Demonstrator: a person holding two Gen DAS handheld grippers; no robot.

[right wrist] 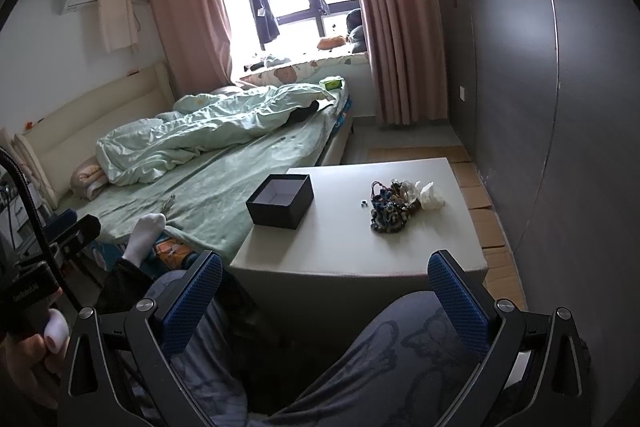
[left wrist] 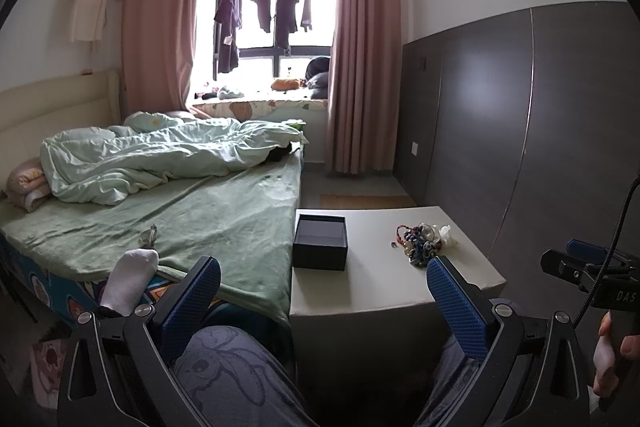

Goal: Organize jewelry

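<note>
**Jewelry waits on the table, both tongs wide and empty**

The jewelry (right wrist: 390,203) lies in a tangled heap on the white table (right wrist: 340,251). A tiny ring (right wrist: 363,203) sits just beside it. The black box (right wrist: 280,201) stands open and empty on the left part of the table, apart from the heap.

The right tongs (right wrist: 325,297) hang over the person's knees, near the table edge. Their jaws are spread wide and hold nothing. The heap lies ahead of them and a little to the right. It stretches from near to far, more long than wide.

The left tongs (left wrist: 324,301) are spread wide too, and hold nothing. For them the box is straight ahead and the heap is off to the right.

So the right tongs look better placed for the heap, and the left for the box.
</note>
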